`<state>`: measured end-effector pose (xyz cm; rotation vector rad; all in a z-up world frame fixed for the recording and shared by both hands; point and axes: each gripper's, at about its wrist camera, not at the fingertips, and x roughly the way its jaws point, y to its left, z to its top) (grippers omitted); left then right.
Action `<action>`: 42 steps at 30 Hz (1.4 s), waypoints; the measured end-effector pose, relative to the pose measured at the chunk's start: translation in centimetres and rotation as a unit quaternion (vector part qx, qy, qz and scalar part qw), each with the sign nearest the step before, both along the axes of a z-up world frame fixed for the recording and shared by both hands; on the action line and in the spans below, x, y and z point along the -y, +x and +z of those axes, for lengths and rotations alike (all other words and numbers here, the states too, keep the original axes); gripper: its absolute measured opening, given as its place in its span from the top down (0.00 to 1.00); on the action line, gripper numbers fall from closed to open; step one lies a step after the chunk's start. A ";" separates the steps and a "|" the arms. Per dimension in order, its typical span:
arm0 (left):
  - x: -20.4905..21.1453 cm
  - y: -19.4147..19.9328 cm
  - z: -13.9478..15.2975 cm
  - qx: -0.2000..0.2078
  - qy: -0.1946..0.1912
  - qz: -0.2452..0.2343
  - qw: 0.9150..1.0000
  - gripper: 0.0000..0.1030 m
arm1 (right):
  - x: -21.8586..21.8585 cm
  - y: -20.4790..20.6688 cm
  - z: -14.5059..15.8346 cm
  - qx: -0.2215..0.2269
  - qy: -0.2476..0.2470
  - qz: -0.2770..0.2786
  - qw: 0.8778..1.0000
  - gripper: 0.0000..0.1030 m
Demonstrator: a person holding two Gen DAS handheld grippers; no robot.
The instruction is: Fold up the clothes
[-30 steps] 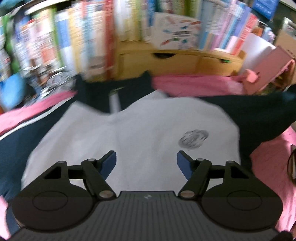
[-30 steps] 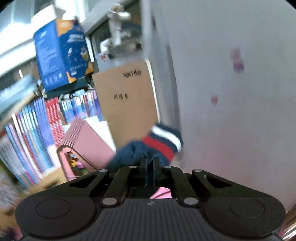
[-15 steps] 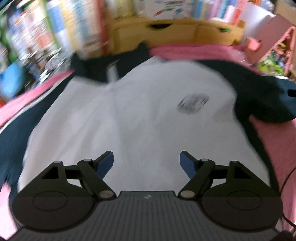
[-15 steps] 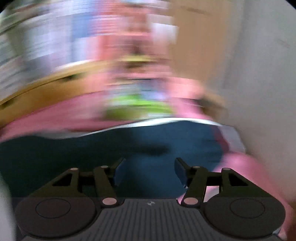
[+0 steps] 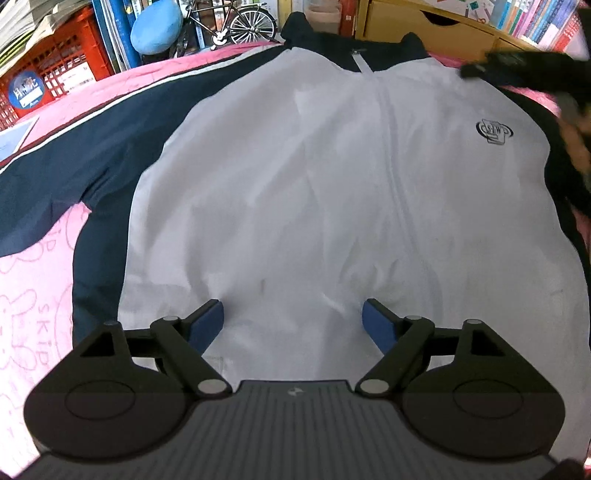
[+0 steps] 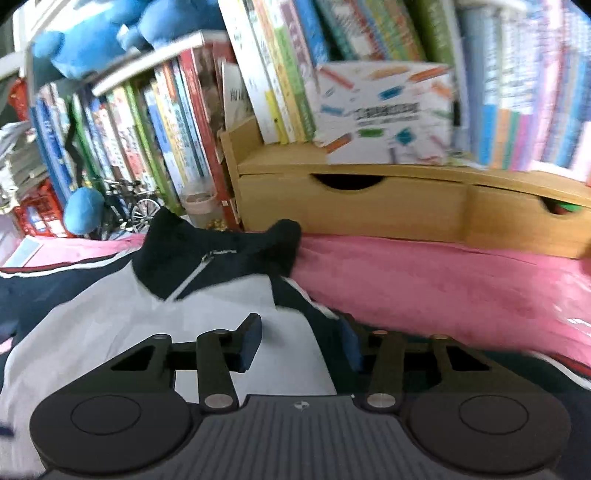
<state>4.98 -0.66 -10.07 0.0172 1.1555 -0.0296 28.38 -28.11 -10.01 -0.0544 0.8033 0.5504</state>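
Note:
A jacket (image 5: 332, 184) with a white front, navy sleeves and a navy collar (image 6: 207, 258) lies flat and face up on a pink bedspread (image 5: 33, 295). My left gripper (image 5: 293, 321) hovers over the lower white front. Its jaws are opening, with only flat cloth below them. My right gripper (image 6: 301, 345) sits low over the shoulder seam, where the white jacket front (image 6: 110, 332) meets navy. Its jaws are closing, and the pads do not visibly pinch the cloth. In the left wrist view the right tool is a dark blur (image 5: 528, 70) at the upper right.
A wooden drawer box (image 6: 351, 210) and rows of books (image 6: 166, 129) stand right behind the bedspread (image 6: 424, 277). A toy bicycle (image 5: 236, 22), a blue plush and a red crate (image 5: 48, 74) sit at the far left. The left sleeve (image 5: 74, 147) stretches out leftward.
The left gripper has moved down the jacket towards its hem and spread wider. The right gripper, shut a second ago near the wall, has opened and swung down to the jacket's shoulder.

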 end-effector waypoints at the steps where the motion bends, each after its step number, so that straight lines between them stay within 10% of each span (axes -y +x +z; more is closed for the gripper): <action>1: 0.0 -0.1 -0.1 0.002 -0.001 -0.003 1.000 0.17 | -0.5 0.8 -0.9 -0.011 -0.004 0.001 1.000 0.55; 5: -0.1 -0.8 -0.4 0.018 -0.004 -0.016 1.000 0.12 | -3.5 4.0 -1.9 -0.047 -0.024 0.024 0.998 0.27; 9: -0.3 -1.2 -0.5 0.030 -0.007 -0.033 0.999 0.09 | -5.9 6.0 -3.4 -0.062 -0.064 0.060 0.994 0.74; 16: -0.1 -1.7 -1.0 0.047 -0.010 -0.065 0.997 0.03 | -10.6 6.8 -5.2 0.112 -0.182 0.035 0.976 0.77; 18: -0.2 -1.8 -1.0 0.045 -0.011 -0.069 0.997 0.03 | -10.5 7.0 -4.7 0.103 -0.168 0.016 0.980 0.75; 24: -4.3 -1.7 2.1 0.070 -0.040 0.012 0.997 0.17 | -5.5 0.4 1.3 0.113 -0.054 0.031 0.992 0.25; 30: -17.3 -1.0 4.4 0.135 -0.066 0.253 0.956 0.14 | -4.1 -11.2 1.3 0.019 -0.055 0.091 0.994 0.24; 36: -28.3 4.0 1.6 0.105 0.025 0.392 0.914 0.15 | -7.0 -20.3 0.0 -0.070 -0.100 0.107 0.987 0.24; 42: -34.7 7.6 0.3 0.093 0.045 0.401 0.910 0.85 | -10.0 -25.1 -0.3 -0.106 -0.171 0.068 0.977 0.20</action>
